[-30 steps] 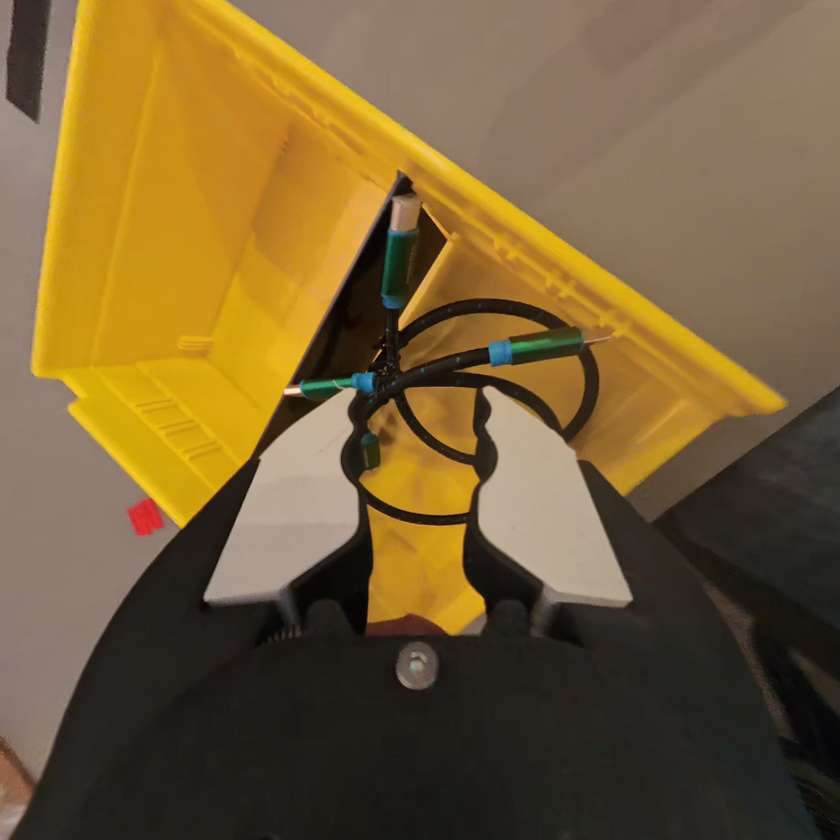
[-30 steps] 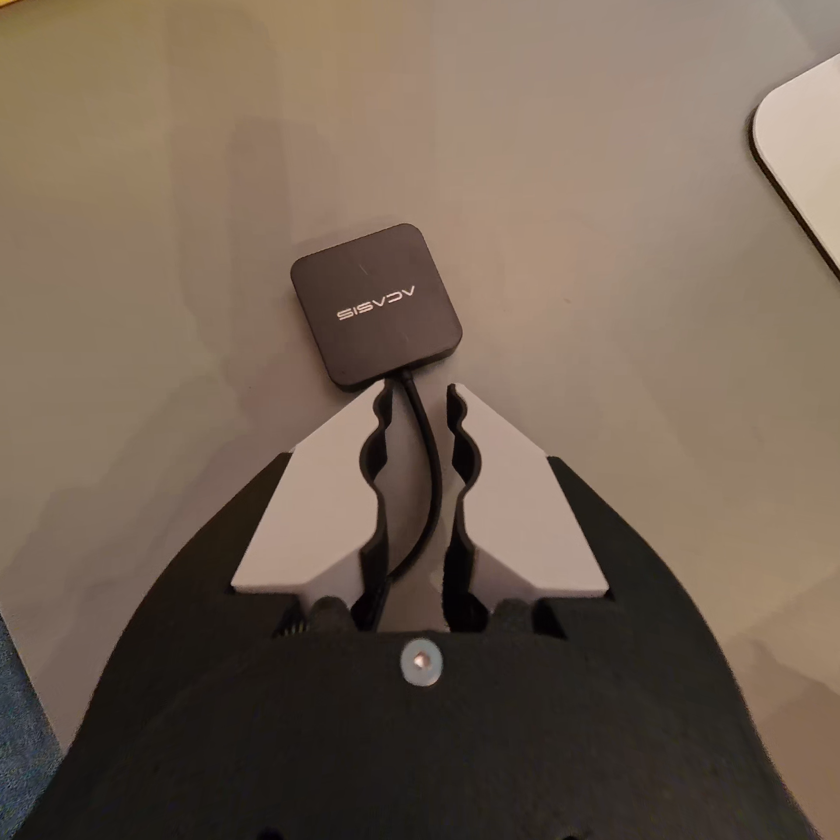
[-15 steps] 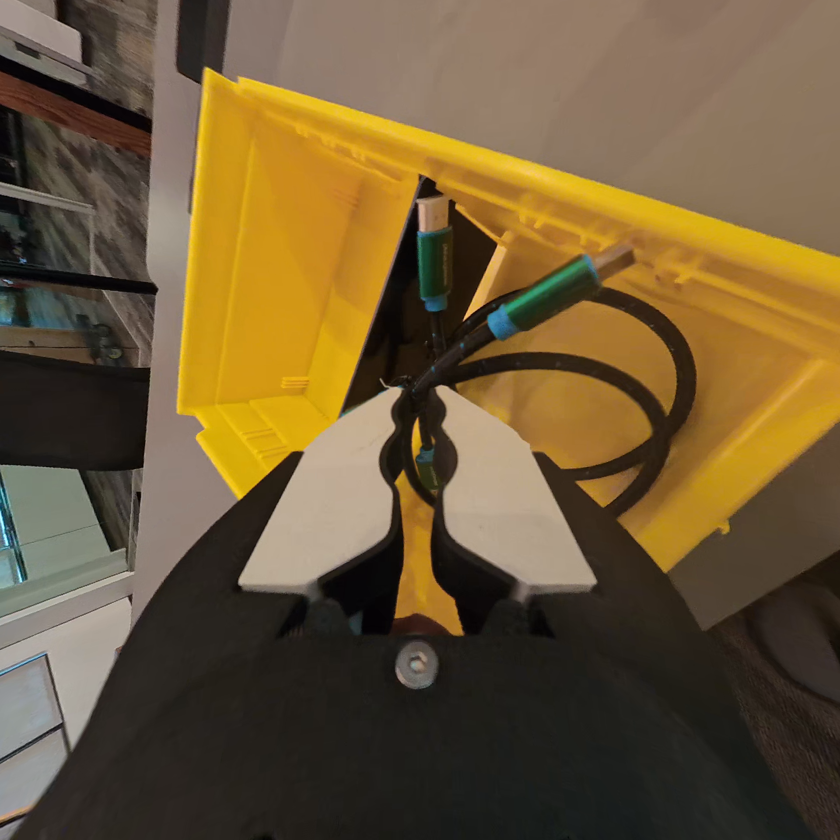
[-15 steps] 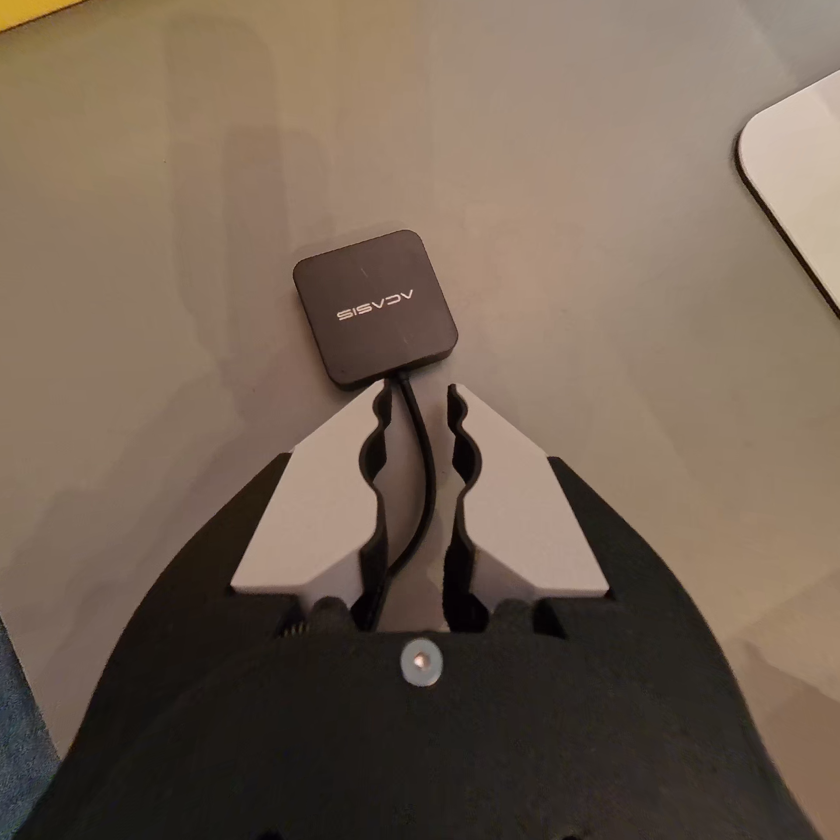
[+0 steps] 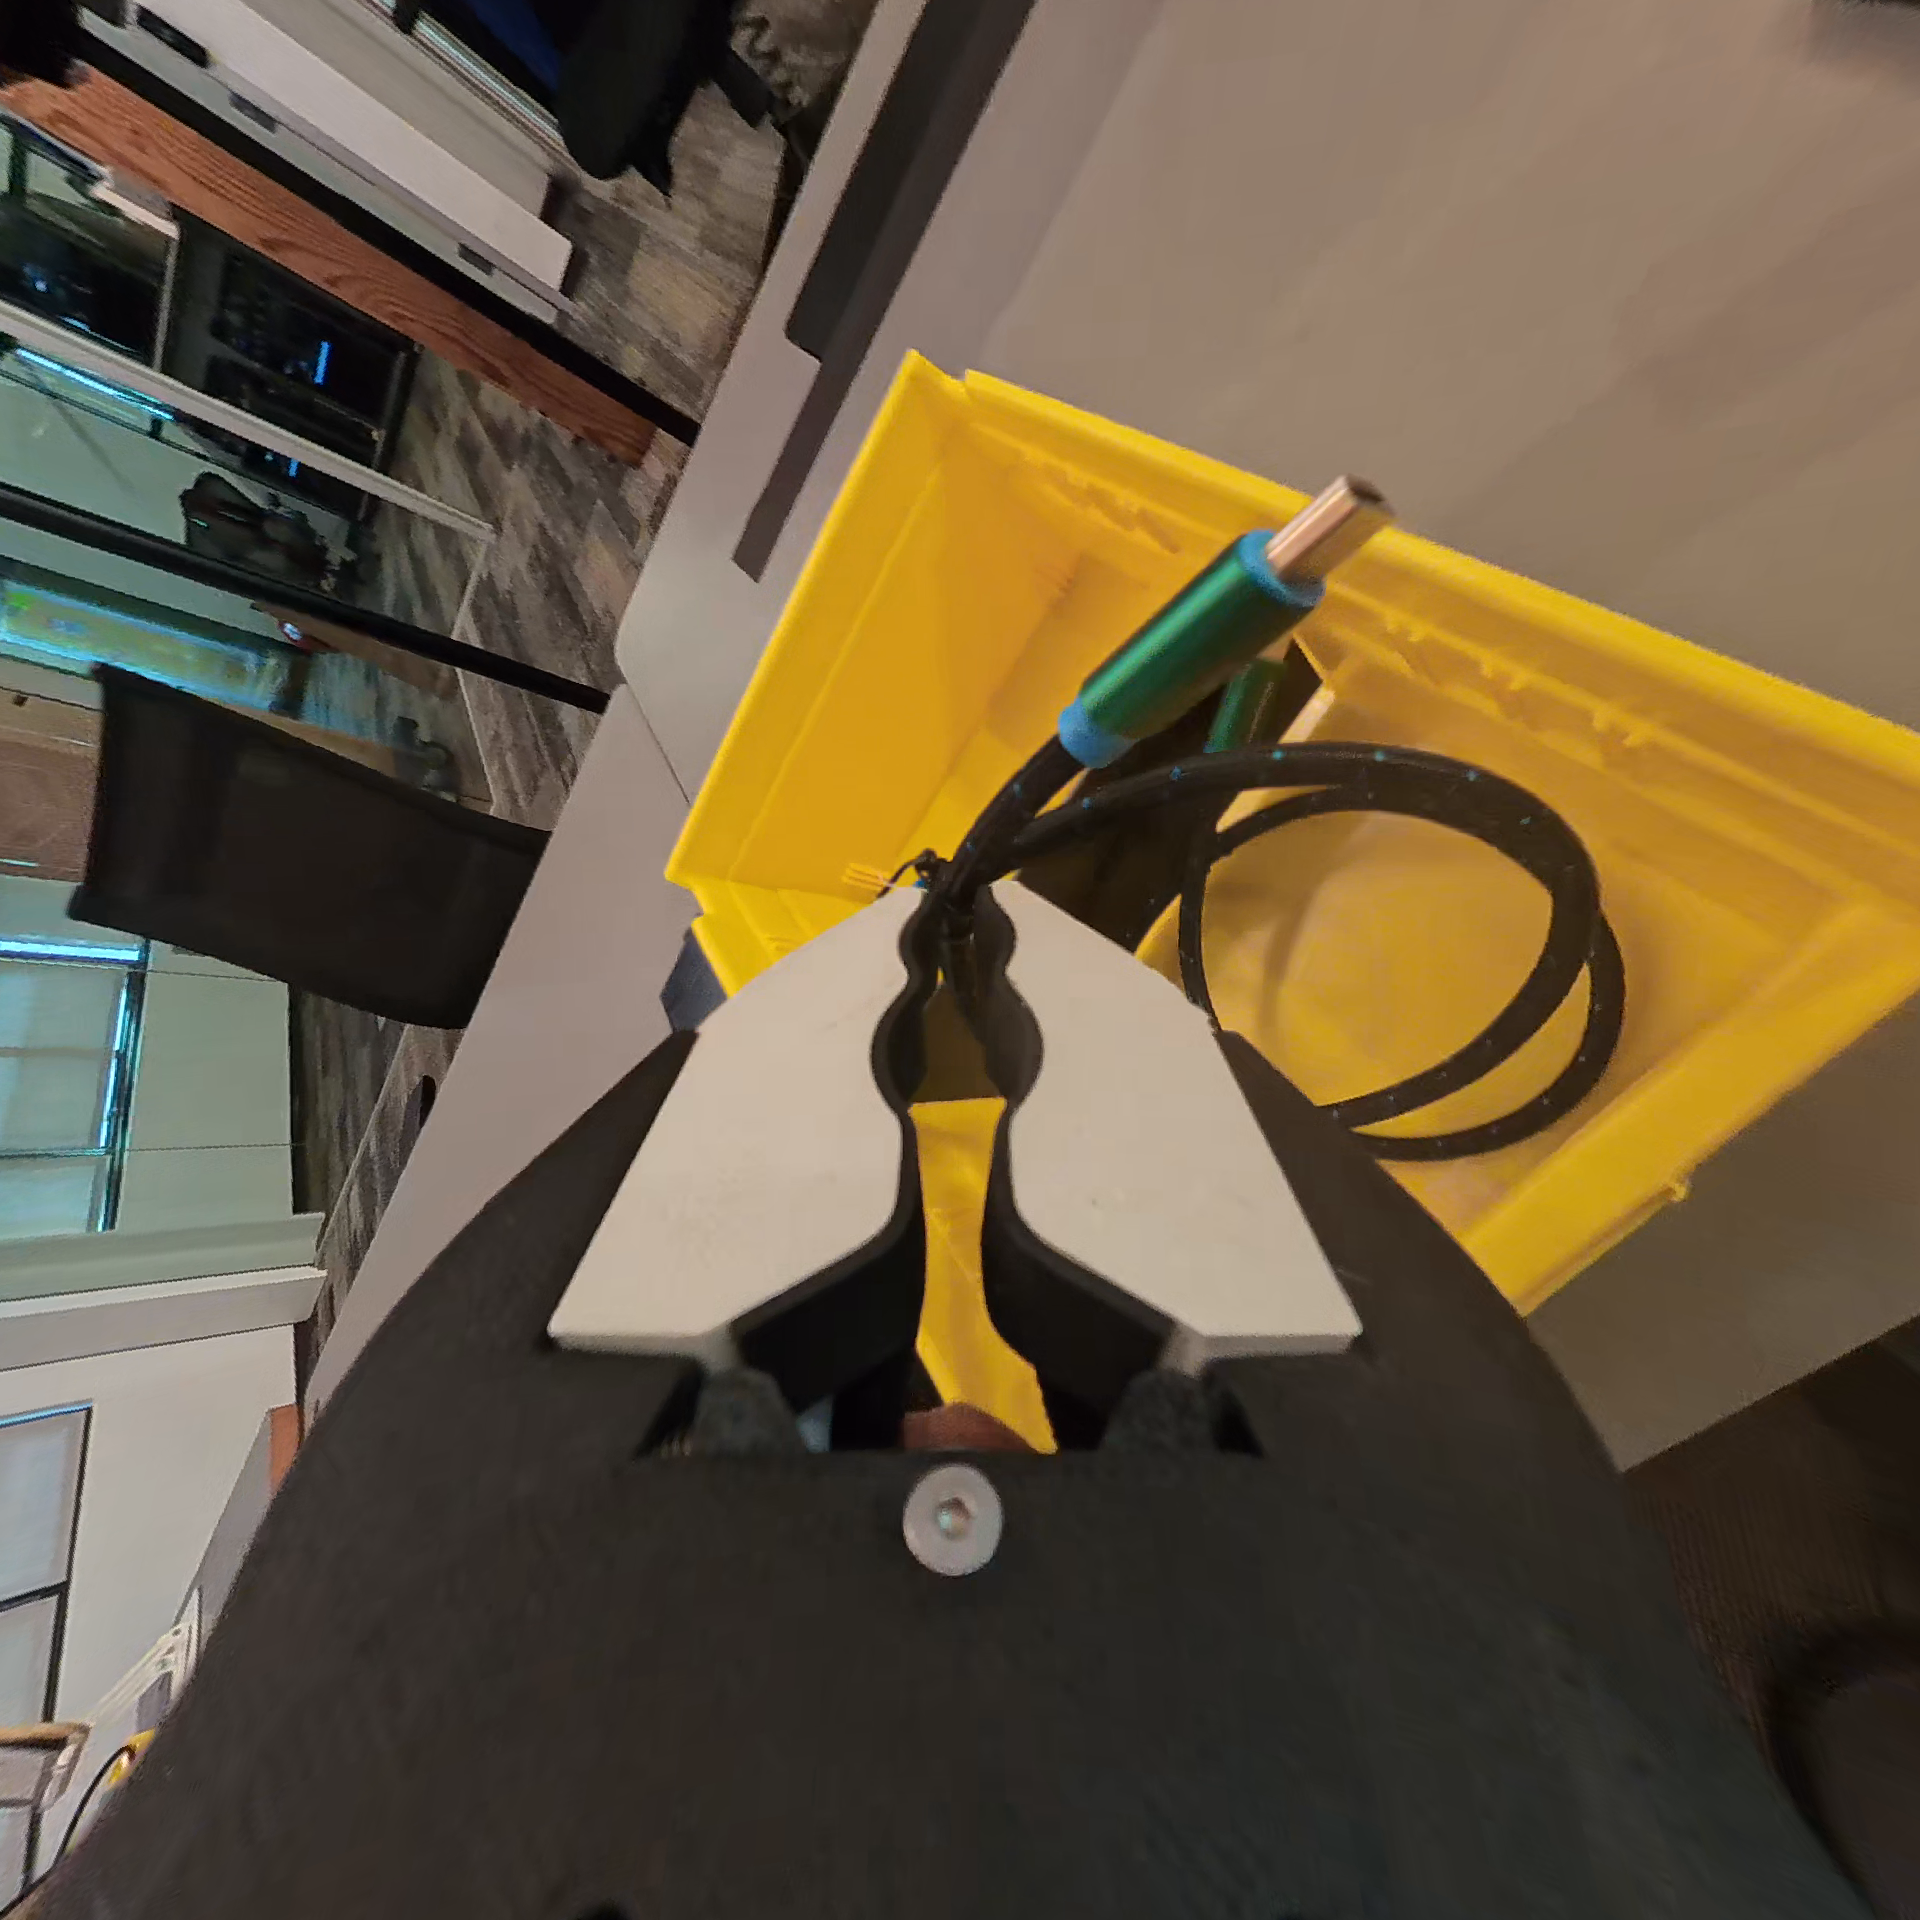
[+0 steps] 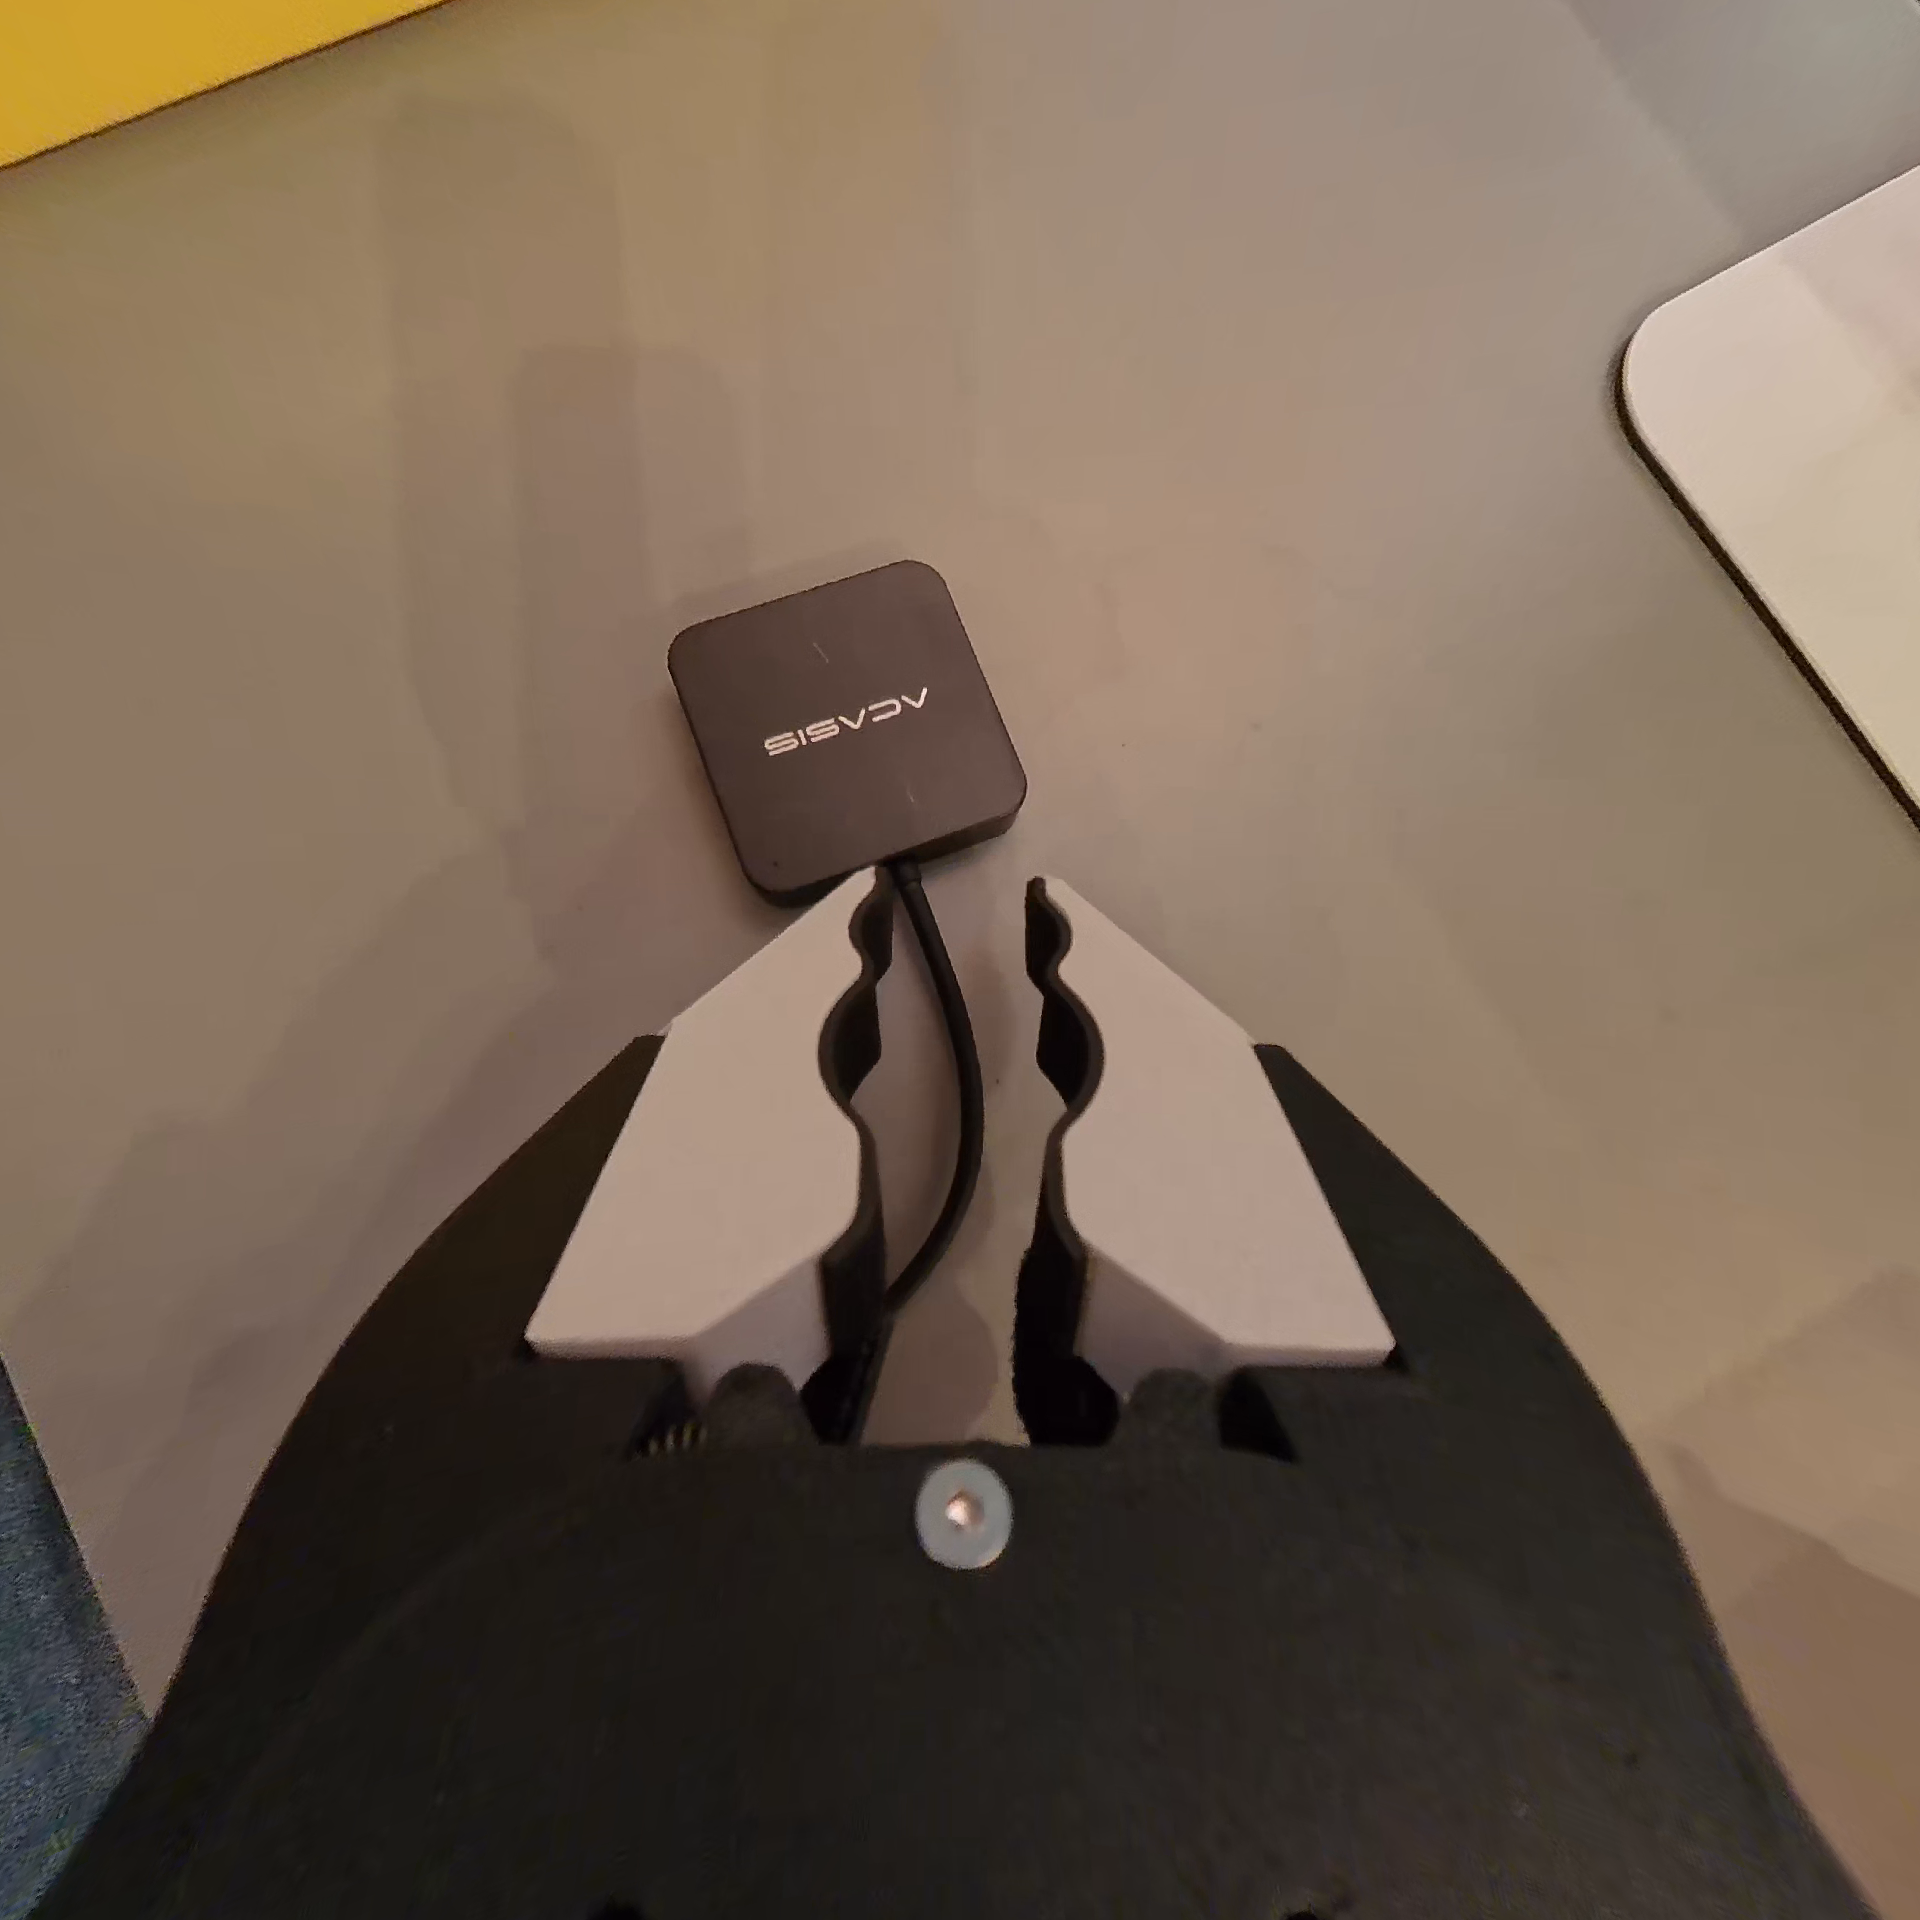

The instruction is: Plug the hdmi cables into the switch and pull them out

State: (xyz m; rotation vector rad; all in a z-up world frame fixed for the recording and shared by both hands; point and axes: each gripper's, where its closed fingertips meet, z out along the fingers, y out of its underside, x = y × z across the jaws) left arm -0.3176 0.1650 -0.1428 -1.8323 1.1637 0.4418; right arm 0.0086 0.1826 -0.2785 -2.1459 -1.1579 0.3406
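Note:
My left gripper [image 5: 956,909] is shut on a bundle of black braided cables [image 5: 1403,935] and holds it above the yellow bin [image 5: 1714,790]. One green plug with a metal tip [image 5: 1195,644] sticks up to the upper right; a second green plug [image 5: 1242,712] shows behind it. The cable loop hangs over the bin. In the right wrist view the black square switch [image 6: 847,727] lies flat on the grey table [image 6: 1299,520]. Its thin black lead [image 6: 951,1060] runs back between my right gripper's fingers. My right gripper [image 6: 956,899] is open just behind the switch.
A white rounded pad [image 6: 1808,457] lies at the table's right edge. A yellow corner of the bin [image 6: 156,62] shows at the far left of the right wrist view. Past the table's left edge in the left wrist view are a dark chair [image 5: 291,842] and shelving. The black square switch [image 6: 847,727] lies some 4 cm from my right tips, 30 cm from my left tips.
My left gripper closed on the cable bundle and lifted it, tilting away from the bin. The right gripper and switch have barely moved.

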